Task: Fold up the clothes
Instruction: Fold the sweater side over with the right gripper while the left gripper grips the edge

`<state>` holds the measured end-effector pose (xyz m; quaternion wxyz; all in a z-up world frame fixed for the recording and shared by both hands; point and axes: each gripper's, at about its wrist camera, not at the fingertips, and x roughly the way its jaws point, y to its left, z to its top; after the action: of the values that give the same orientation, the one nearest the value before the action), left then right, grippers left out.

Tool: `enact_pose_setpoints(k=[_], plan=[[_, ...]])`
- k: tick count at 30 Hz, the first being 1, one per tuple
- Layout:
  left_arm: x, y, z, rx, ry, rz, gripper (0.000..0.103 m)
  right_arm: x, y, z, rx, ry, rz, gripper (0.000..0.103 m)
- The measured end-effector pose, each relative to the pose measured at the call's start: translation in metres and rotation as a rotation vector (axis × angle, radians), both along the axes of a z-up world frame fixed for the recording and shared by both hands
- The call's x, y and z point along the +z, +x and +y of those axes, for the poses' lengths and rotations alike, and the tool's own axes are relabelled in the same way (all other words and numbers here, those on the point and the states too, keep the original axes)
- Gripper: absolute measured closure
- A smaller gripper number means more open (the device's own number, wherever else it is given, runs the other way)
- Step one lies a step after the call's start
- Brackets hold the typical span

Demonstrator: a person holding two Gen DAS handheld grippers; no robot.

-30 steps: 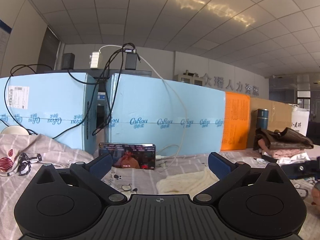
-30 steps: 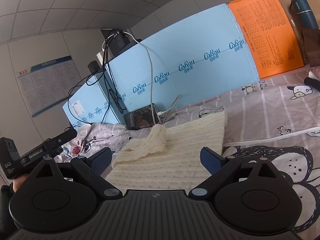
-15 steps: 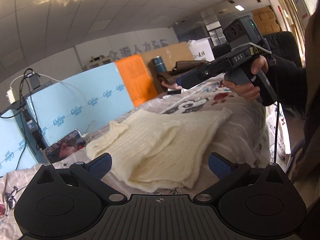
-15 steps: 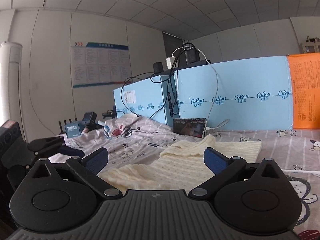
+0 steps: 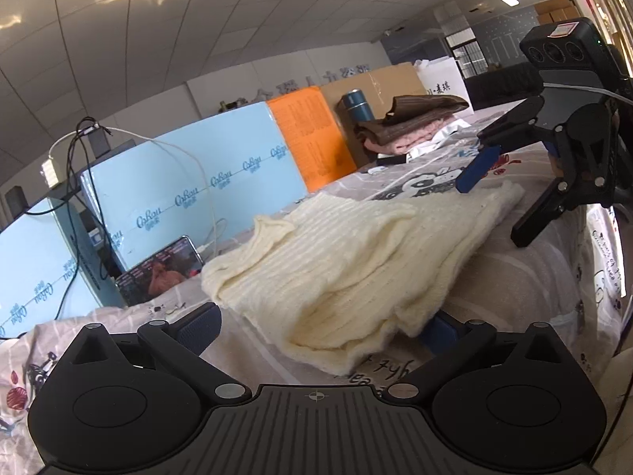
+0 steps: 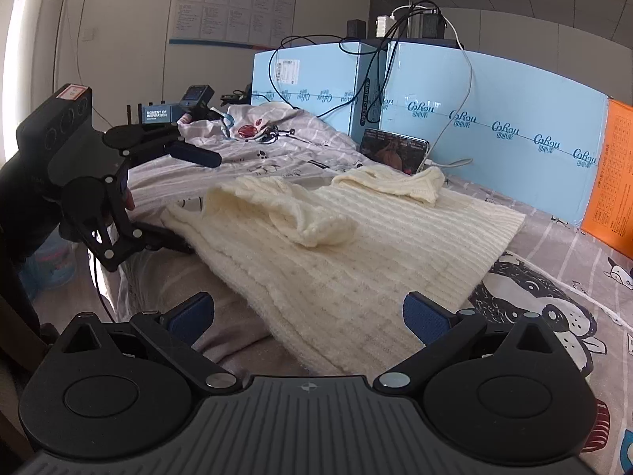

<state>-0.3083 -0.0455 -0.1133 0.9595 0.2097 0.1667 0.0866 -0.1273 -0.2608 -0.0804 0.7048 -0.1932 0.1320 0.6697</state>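
A cream knit sweater (image 5: 356,261) lies spread on a bed with a cartoon-print sheet (image 5: 526,301), one sleeve folded across its body (image 6: 285,209). My left gripper (image 5: 316,328) is open at the sweater's near corner, which lies between its jaws and hides part of the right finger. My right gripper (image 6: 308,318) is open too, with the sweater's hem (image 6: 336,316) between its blue pads (image 6: 425,318). Each gripper shows in the other's view: the right gripper (image 5: 490,213) at the far edge, the left gripper (image 6: 203,204) straddling the edge by the sleeve.
A lit phone (image 5: 158,273) leans on light blue foam boards (image 5: 221,186) with cables (image 6: 376,63) hanging over them. An orange board (image 5: 312,138), a blue flask (image 5: 356,105) and a pile of folded clothes (image 5: 411,122) stand at the back. The bed edge drops off near the grippers.
Both grippers have rolled and swung down to the sweater's near edge. The sweater now fills both views, and each gripper has come into the other's view.
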Motion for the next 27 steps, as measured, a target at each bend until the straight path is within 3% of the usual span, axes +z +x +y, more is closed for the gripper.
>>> enact_pose_setpoints(k=[5, 9, 11, 13, 14, 15, 16, 17, 19, 23, 27], plan=[[0.009, 0.010, 0.008, 0.004, -0.071, -0.076, 0.000, -0.005, 0.005, 0.010, -0.023, -0.006, -0.018, 0.000], [0.011, 0.007, 0.002, -0.040, -0.013, -0.102, 0.000, -0.003, 0.015, 0.009, -0.091, 0.008, -0.073, 0.000], [0.007, 0.004, -0.002, -0.095, 0.016, -0.076, 0.002, -0.003, 0.019, 0.005, -0.105, 0.006, -0.089, 0.002], [0.002, 0.005, -0.004, -0.119, 0.036, -0.041, 0.012, -0.003, 0.022, 0.001, -0.105, 0.002, -0.102, 0.009], [-0.002, 0.006, -0.005, -0.133, 0.039, -0.026, 0.023, -0.004, 0.021, 0.000, -0.096, 0.001, -0.110, 0.014], [-0.004, 0.006, -0.006, -0.146, 0.035, -0.012, 0.040, -0.004, 0.019, 0.000, -0.082, 0.001, -0.119, 0.027], [-0.006, 0.007, -0.006, -0.160, 0.029, 0.000, 0.049, -0.005, 0.017, 0.000, -0.068, 0.002, -0.133, 0.041], [-0.008, 0.008, -0.007, -0.174, 0.024, 0.011, 0.066, -0.005, 0.014, 0.001, -0.054, 0.003, -0.150, 0.048], [-0.010, 0.007, -0.008, -0.189, 0.012, 0.012, 0.073, -0.005, 0.012, 0.003, -0.022, 0.000, -0.155, 0.070], [-0.011, 0.000, -0.009, -0.227, -0.026, -0.001, 0.092, -0.002, 0.015, 0.002, -0.003, 0.013, -0.093, 0.082], [-0.008, -0.010, -0.017, -0.289, -0.029, 0.049, 0.093, 0.003, 0.004, -0.009, -0.003, 0.009, -0.098, 0.085]])
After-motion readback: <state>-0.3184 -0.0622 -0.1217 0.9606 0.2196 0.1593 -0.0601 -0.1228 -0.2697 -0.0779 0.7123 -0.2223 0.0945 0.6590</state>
